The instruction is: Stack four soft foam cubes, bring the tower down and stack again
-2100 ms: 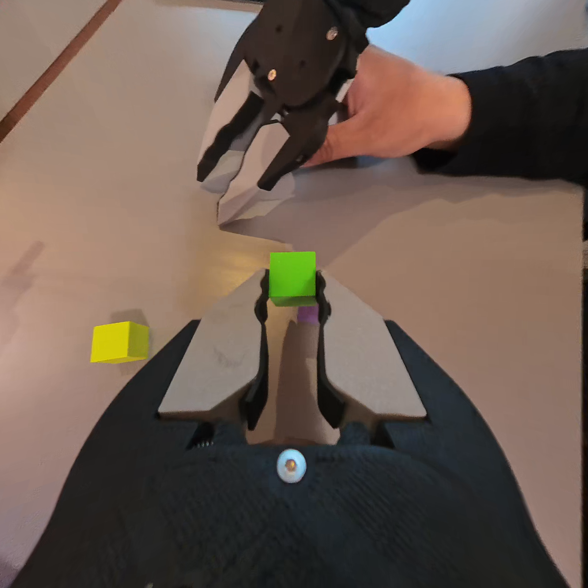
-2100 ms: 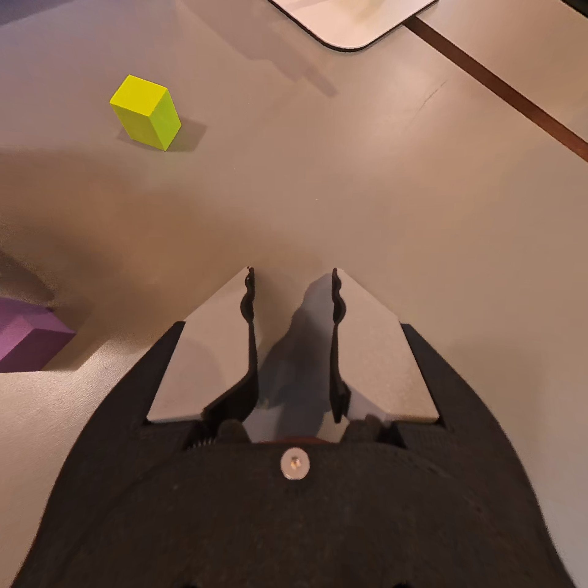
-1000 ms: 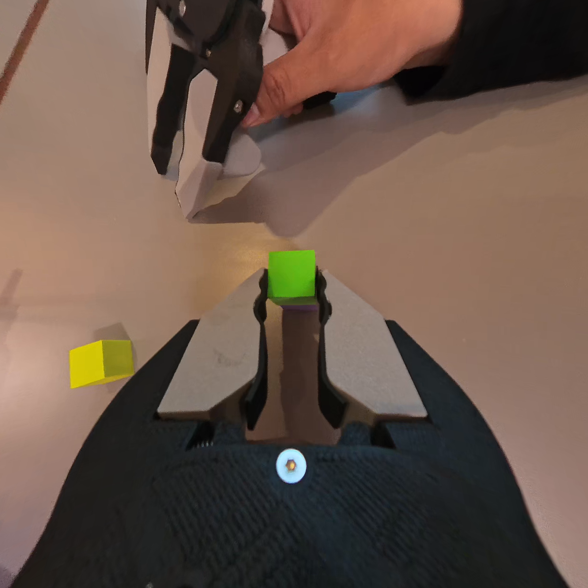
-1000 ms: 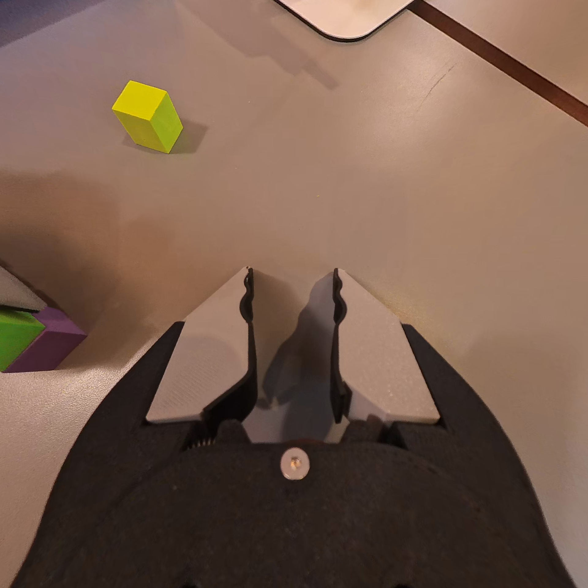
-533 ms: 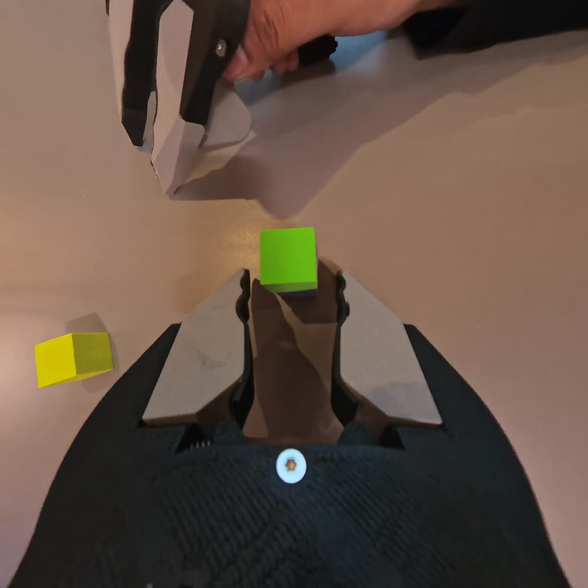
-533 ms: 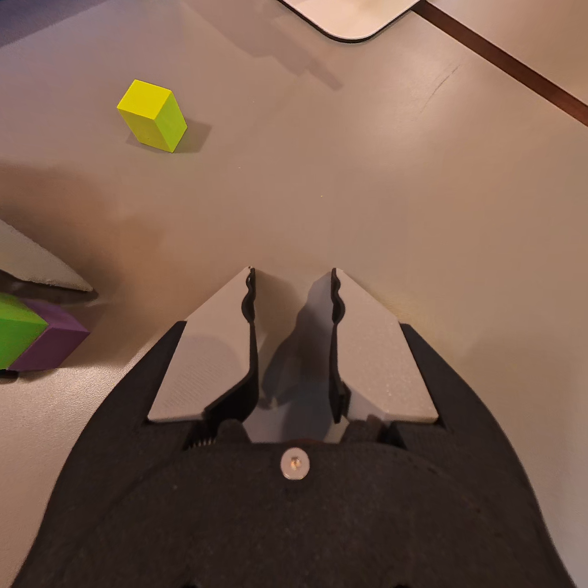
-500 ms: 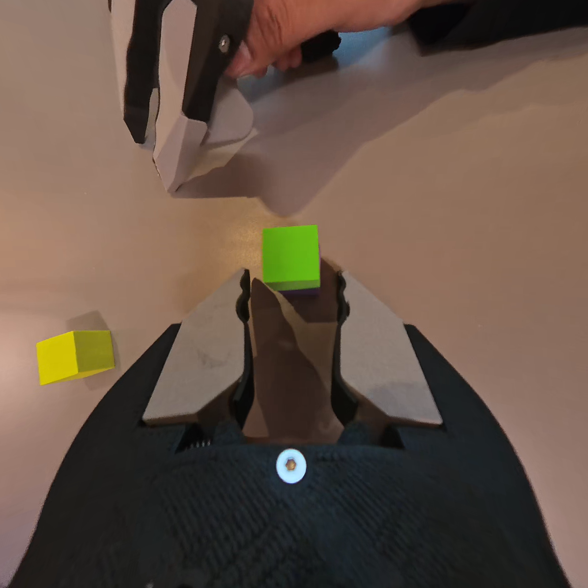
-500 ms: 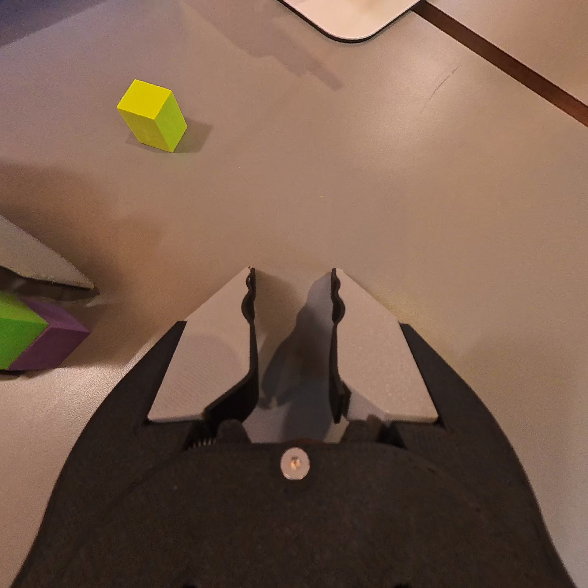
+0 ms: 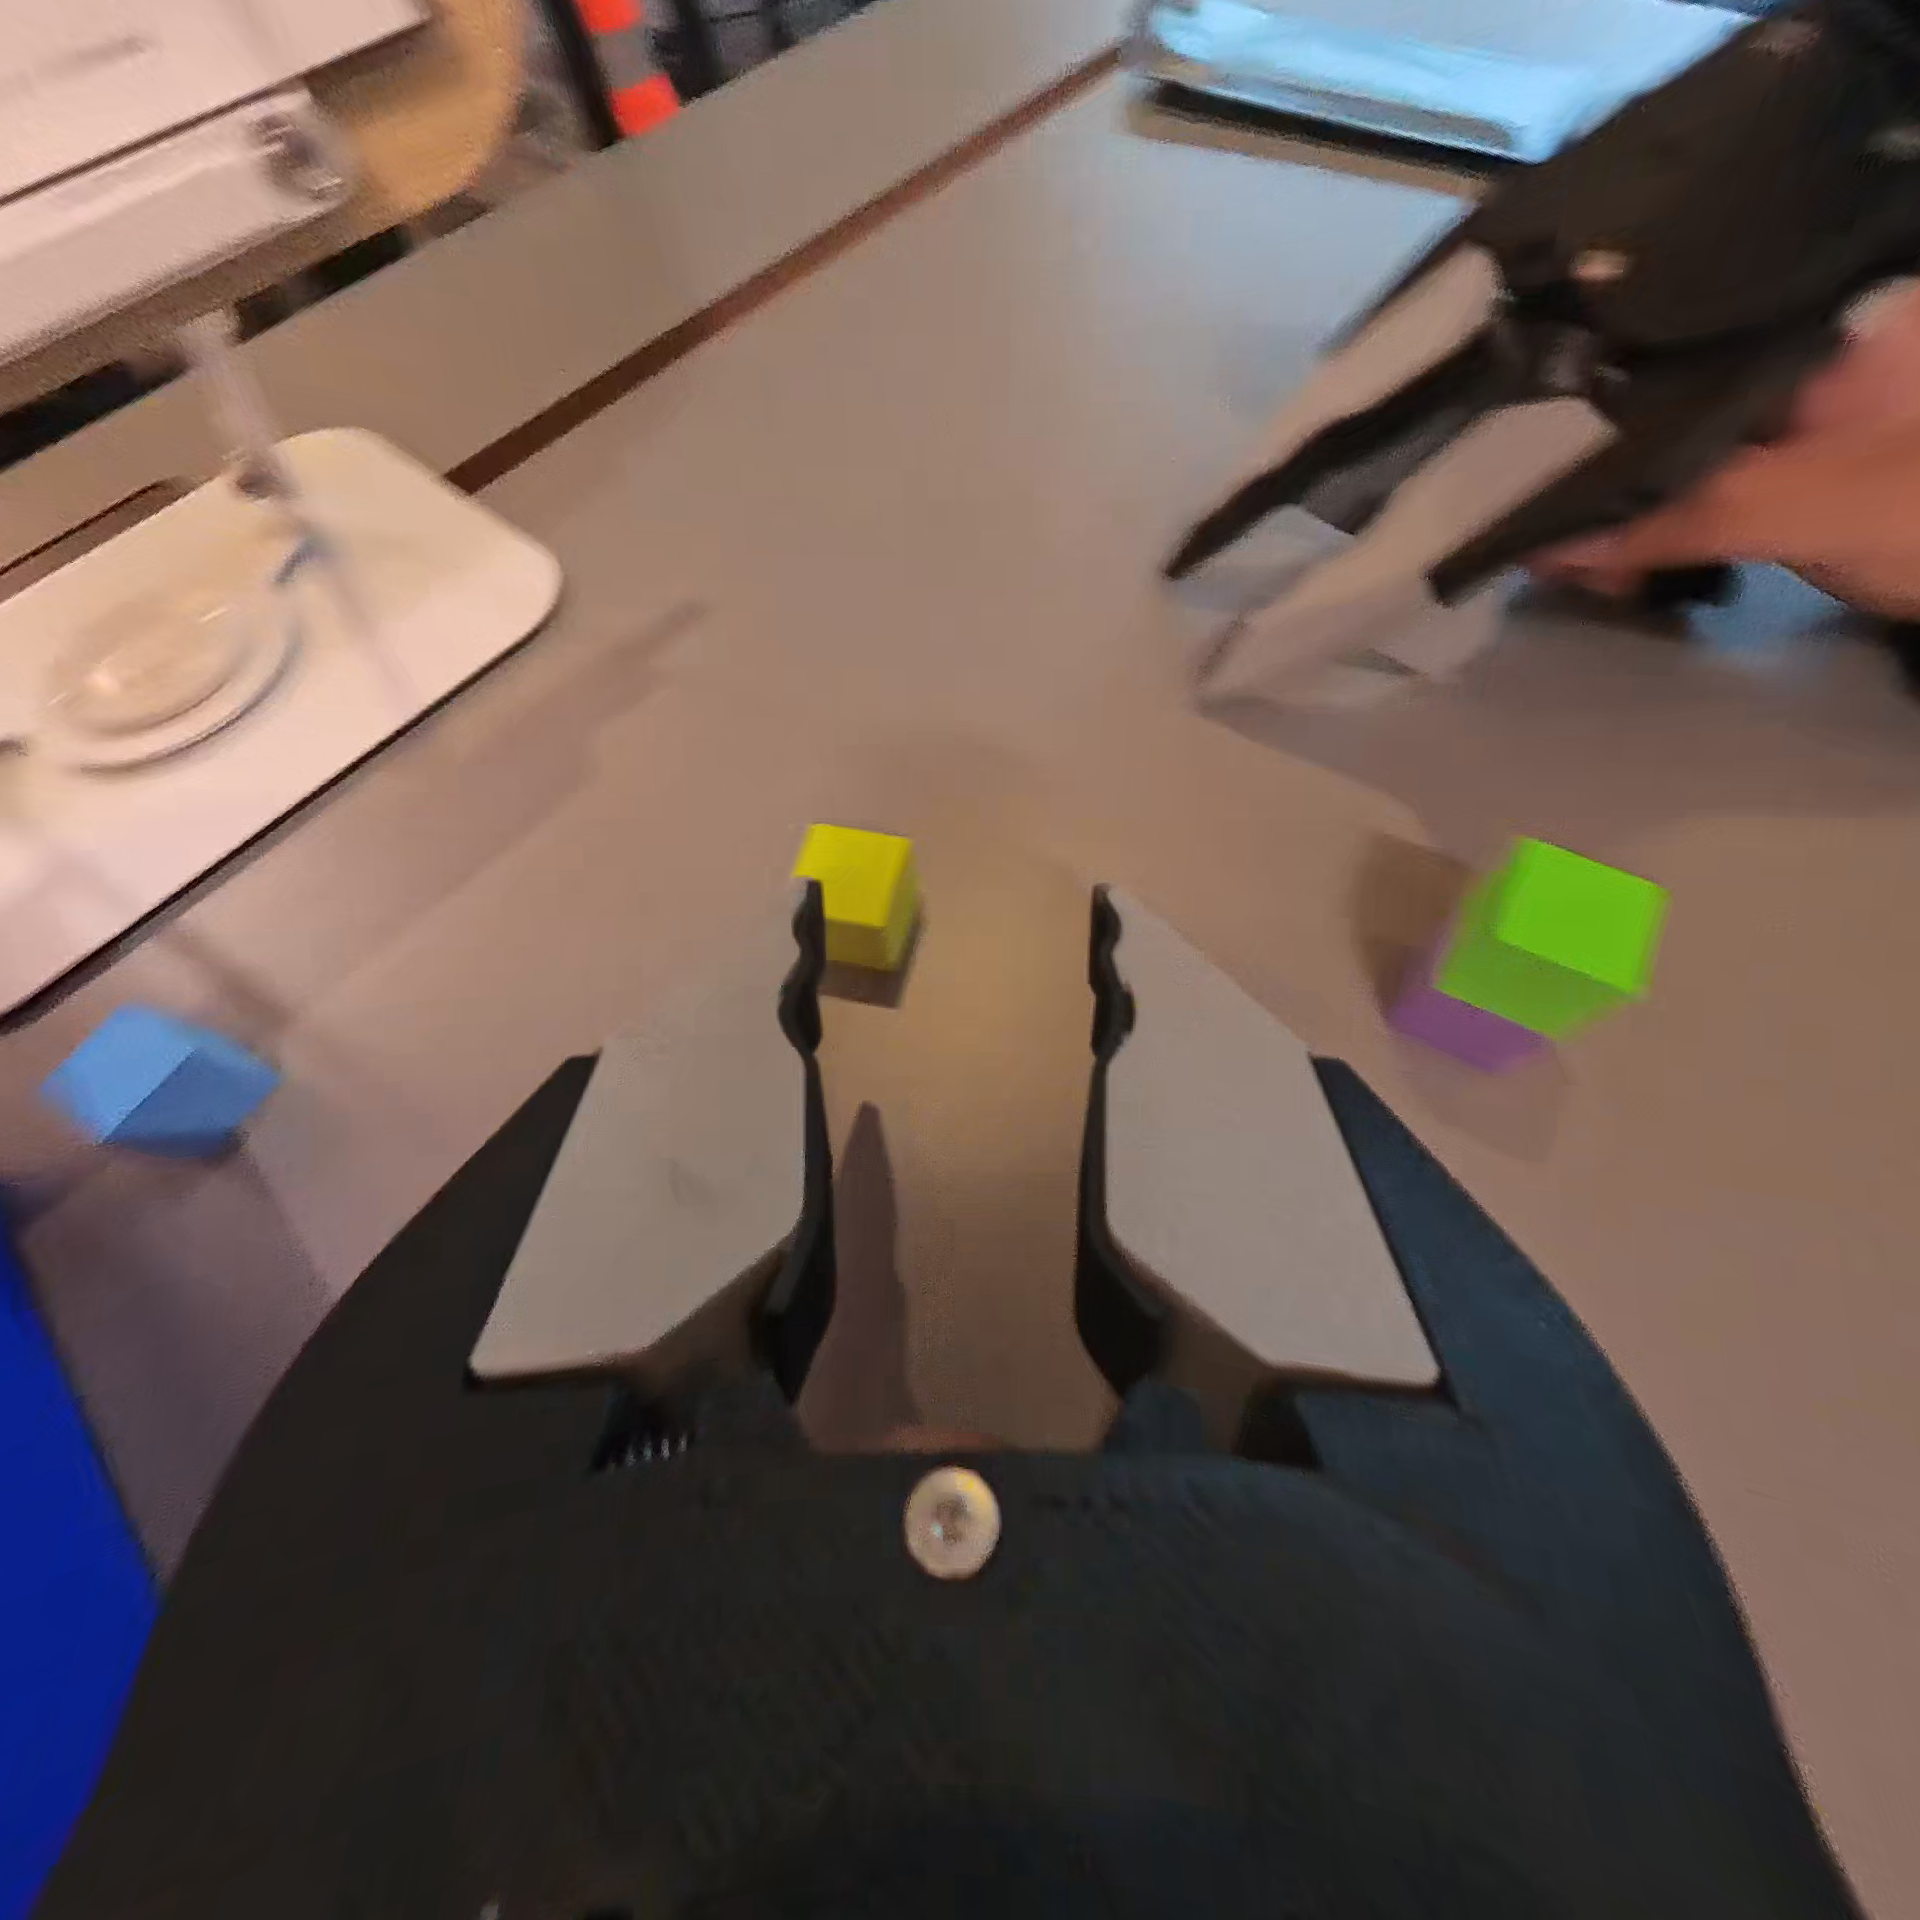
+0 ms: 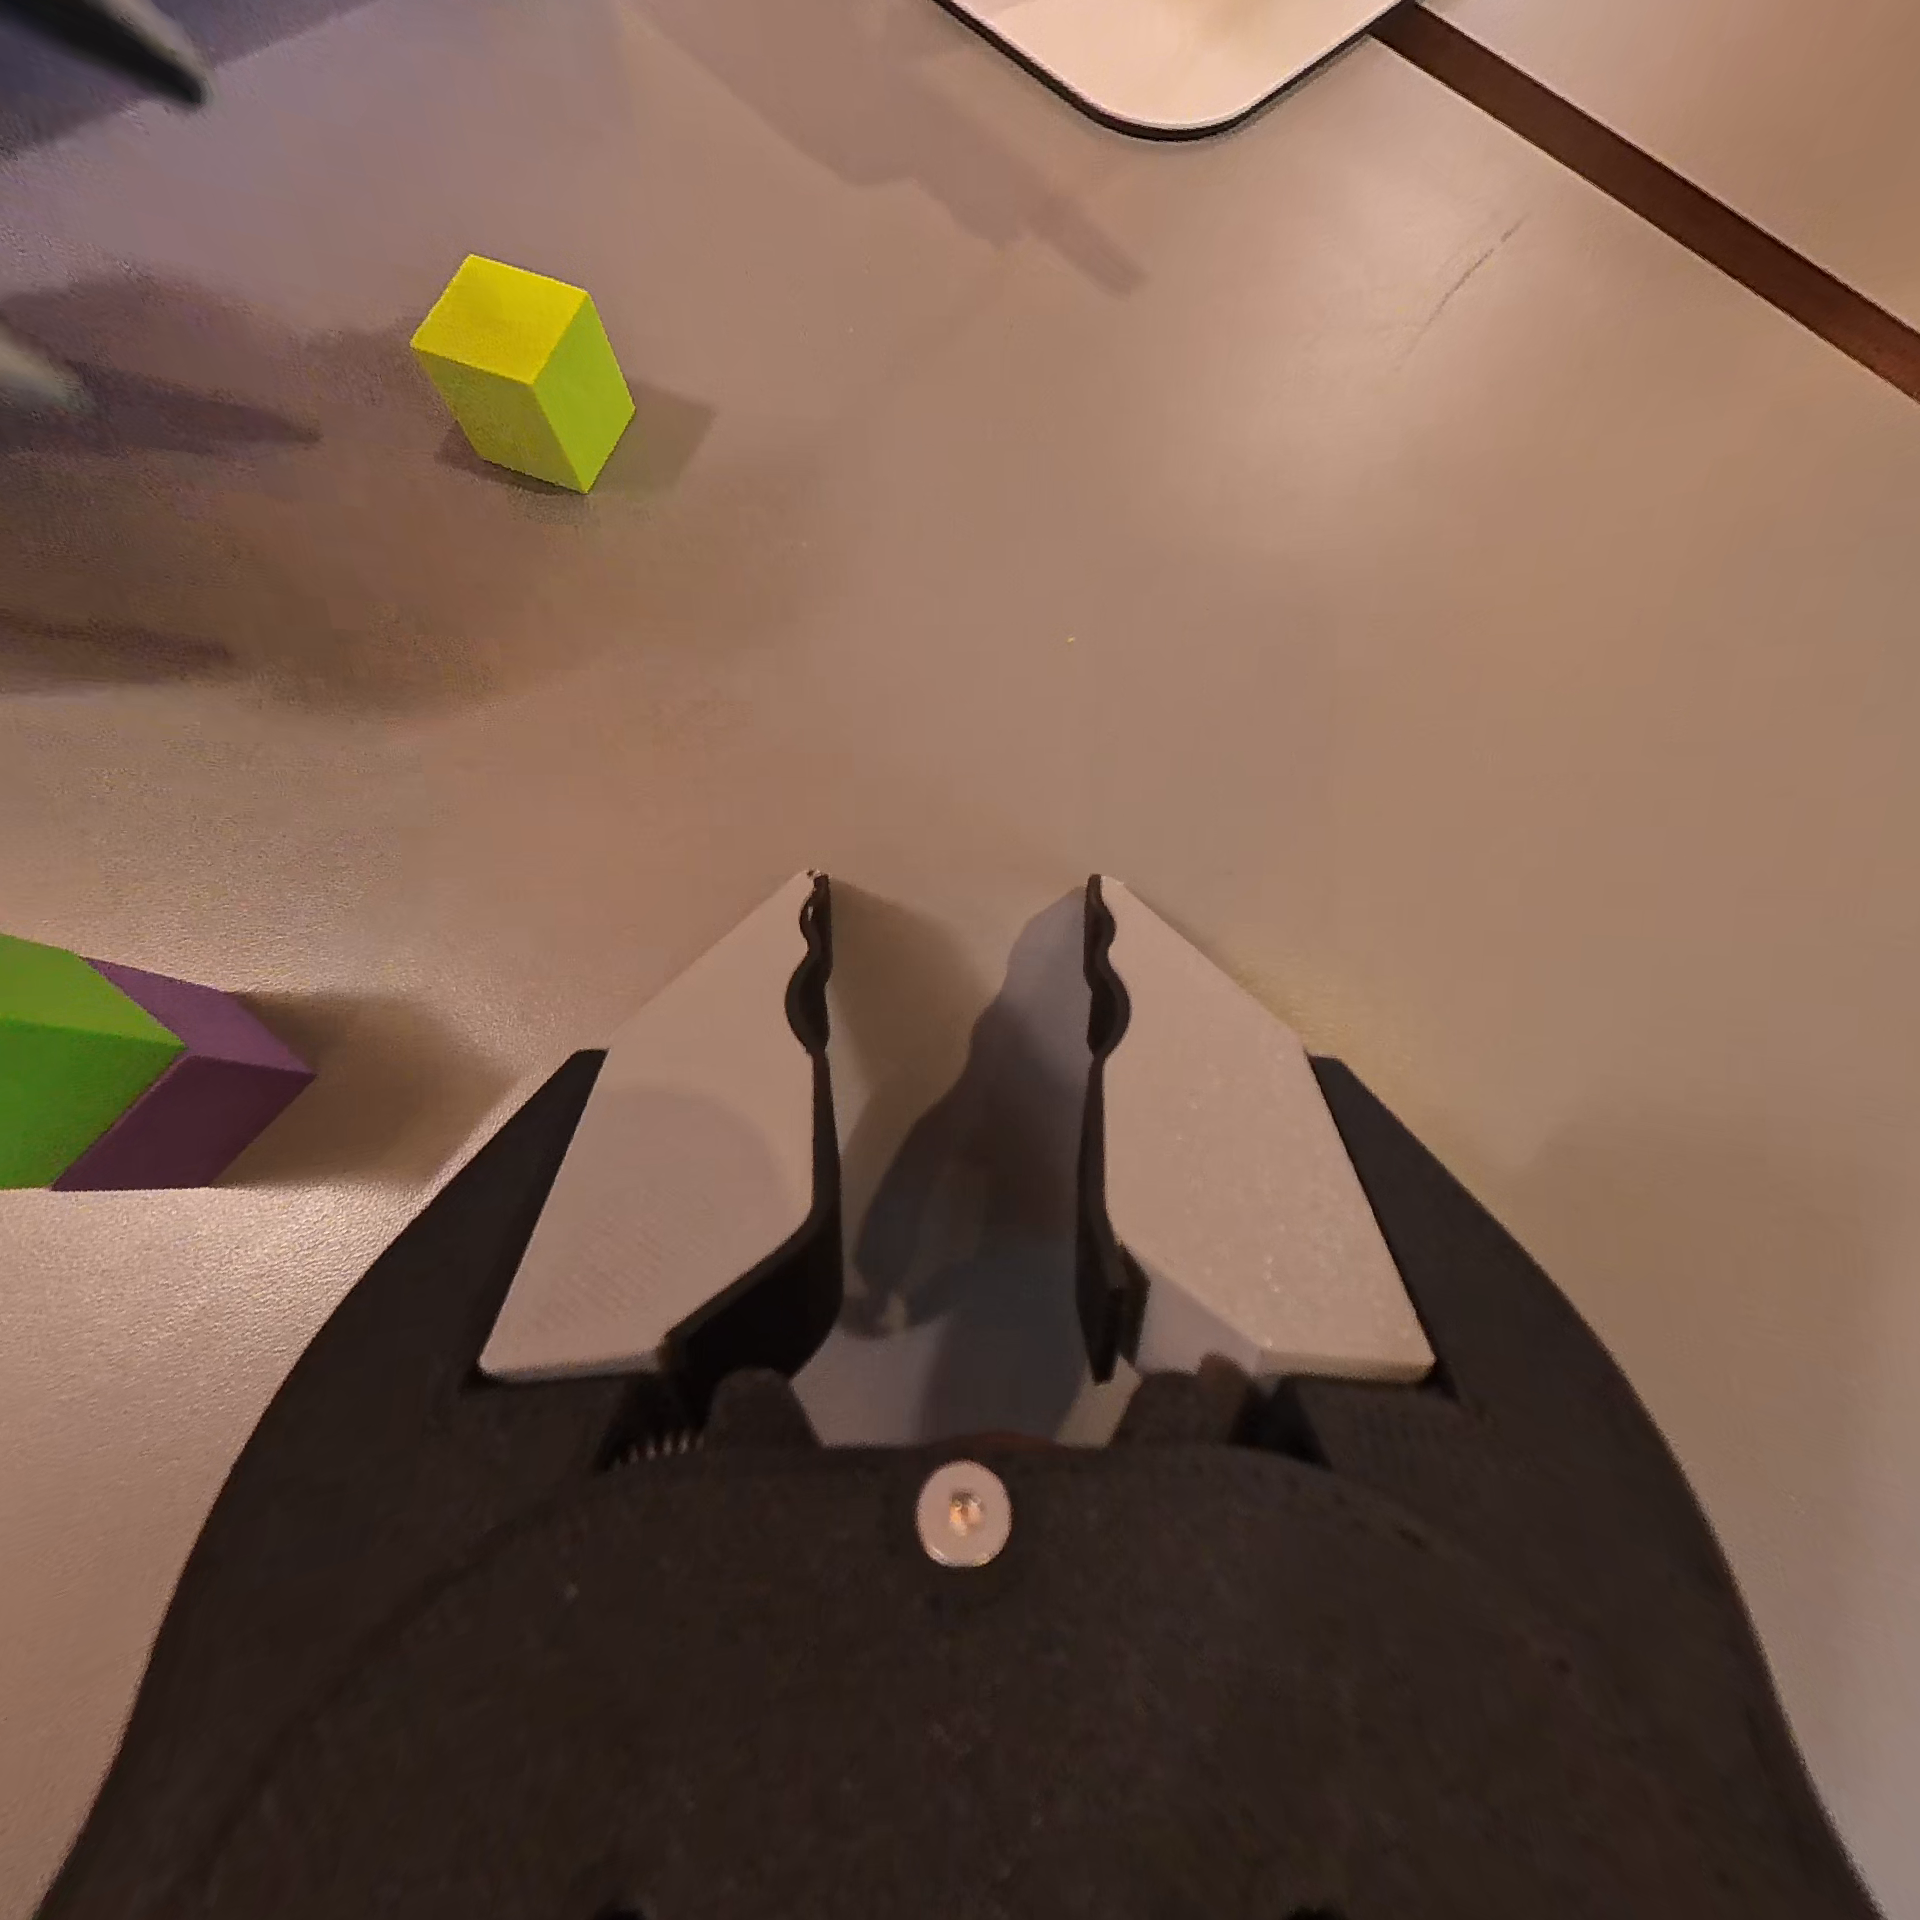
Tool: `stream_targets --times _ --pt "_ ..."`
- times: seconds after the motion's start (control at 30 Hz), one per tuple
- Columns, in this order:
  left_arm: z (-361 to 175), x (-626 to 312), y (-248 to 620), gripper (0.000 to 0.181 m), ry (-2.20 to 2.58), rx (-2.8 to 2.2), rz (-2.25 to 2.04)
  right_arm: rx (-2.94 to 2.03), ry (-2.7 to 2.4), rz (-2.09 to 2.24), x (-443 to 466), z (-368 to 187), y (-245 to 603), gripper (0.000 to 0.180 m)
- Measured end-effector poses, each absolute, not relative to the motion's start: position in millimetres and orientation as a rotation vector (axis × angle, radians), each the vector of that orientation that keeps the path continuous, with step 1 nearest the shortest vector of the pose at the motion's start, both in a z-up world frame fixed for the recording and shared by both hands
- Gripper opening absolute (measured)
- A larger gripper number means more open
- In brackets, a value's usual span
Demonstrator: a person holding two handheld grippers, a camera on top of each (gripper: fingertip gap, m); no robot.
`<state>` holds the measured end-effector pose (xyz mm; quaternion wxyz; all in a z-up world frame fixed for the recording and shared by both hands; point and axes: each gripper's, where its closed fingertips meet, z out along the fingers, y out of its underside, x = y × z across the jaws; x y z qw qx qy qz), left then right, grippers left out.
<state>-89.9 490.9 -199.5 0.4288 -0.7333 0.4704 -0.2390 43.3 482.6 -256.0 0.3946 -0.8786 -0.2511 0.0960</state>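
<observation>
Green cube [image 9: 1553, 935]: sits on the purple cube [image 9: 1455, 1023], a two-high stack on the worktop [image 9: 935, 468]; tops slightly offset, so far as the blur in the left wrist view allows.

Yellow cube [image 9: 857, 894]: loose on the worktop, just beyond the left fingertip of the left gripper [image 9: 954, 940], not yet between the jaws.

Blue cube [image 9: 156, 1081]: loose, tilted by the look of it, well apart at the left, near the white mat [image 9: 447, 582].

Left gripper: jaws released, nothing held, aimed toward the yellow cube.

Right gripper [image 10: 951, 935]: jaws parted and empty over bare worktop, with the stack at its left edge; in the left wrist view it shows farther off, a person's hand [image 9: 1829, 499] behind it.

Glass dish [image 9: 156, 665]: on the white mat, outside the task.

Step in hand, as judged: first stacking, two of four placed; yellow cube is the likely third.

Next move calls for: shifting the left gripper slightly leftward to centre on the cube, closing gently since the foam gives, then lifting clear and setting it squarely on the green one without nudging the stack.
</observation>
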Motion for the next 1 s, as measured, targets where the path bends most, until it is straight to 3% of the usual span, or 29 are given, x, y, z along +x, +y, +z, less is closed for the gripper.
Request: stream_targets --times 0.37,0.47,0.53,1.0 --pt "-250 -88 522 0.059 1.255 -1.919 -0.355 -2.229 -0.640 0.246 41 -256 483 0.049" --pt "-248 -78 529 0.052 1.236 -1.931 -0.408 -2.229 -0.639 0.246 41 -256 483 0.050" --pt "-254 -73 524 0.029 1.280 -1.956 -0.449 -2.229 -0.639 0.246 41 -256 483 0.050" --pt "-223 -73 502 0.027 1.232 -1.814 -0.560 -2.227 -0.640 0.243 40 -256 482 0.050"
